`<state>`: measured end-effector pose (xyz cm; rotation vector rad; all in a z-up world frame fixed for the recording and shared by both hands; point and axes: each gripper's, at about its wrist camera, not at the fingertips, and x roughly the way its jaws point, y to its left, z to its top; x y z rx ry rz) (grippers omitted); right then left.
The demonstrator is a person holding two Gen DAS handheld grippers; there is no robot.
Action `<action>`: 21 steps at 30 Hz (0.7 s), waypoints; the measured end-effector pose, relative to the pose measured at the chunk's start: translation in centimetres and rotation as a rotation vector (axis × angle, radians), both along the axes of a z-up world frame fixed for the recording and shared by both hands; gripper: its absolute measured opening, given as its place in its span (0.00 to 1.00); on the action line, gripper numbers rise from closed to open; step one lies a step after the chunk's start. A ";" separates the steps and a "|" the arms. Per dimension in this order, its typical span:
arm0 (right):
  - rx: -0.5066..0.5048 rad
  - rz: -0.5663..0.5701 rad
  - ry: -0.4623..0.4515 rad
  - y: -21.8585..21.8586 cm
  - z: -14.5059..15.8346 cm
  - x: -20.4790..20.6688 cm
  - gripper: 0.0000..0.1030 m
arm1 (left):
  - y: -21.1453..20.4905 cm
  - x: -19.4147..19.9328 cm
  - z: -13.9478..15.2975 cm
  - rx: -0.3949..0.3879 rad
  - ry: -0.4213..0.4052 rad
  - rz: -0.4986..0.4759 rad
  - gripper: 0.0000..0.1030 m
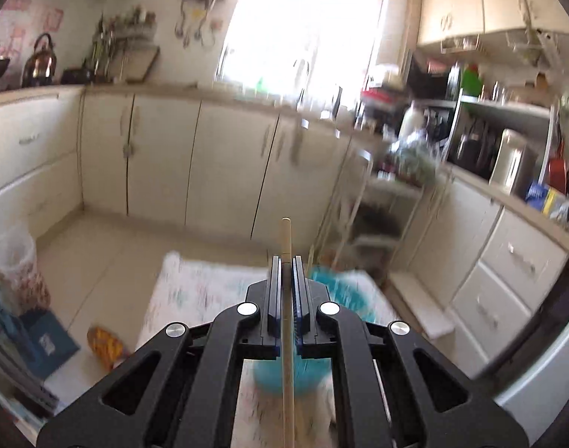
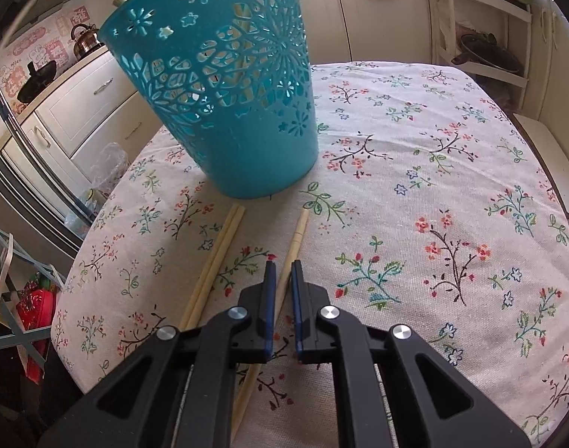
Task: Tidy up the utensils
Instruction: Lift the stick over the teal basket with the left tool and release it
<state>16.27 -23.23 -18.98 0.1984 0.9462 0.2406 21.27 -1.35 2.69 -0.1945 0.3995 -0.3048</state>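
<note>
Chopstick, long axis parallel to the left gripper fingers closed on it, is raised above the holder; right gripper fingers clamp another chopstick on the worktop.

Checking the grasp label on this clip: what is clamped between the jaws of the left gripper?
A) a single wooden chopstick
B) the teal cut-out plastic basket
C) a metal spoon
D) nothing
A: in the left wrist view the left gripper is shut on one pale wooden chopstick, whose end sticks out past the fingertips, lifted above the teal cut-out plastic basket.
</note>
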 end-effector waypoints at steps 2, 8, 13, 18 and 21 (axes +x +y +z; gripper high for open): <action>0.006 0.000 -0.001 0.0 0.0 -0.1 0.09 | -1.2 1.5 1.5 -0.022 -0.059 0.012 0.05; 0.022 0.000 -0.004 0.0 -0.1 -0.3 0.09 | -5.2 6.2 1.7 0.009 -0.173 0.124 0.05; 0.037 0.002 -0.001 -0.3 -0.1 -0.3 0.09 | -6.7 8.8 -1.0 0.028 -0.131 0.141 0.05; 0.038 0.004 0.000 -0.4 -0.1 -0.2 0.09 | -6.2 9.1 -4.4 0.045 -0.062 0.127 0.05; 0.043 0.004 0.002 -0.5 -0.1 -0.1 0.09 | -6.3 8.7 -5.9 0.086 -0.025 0.100 0.05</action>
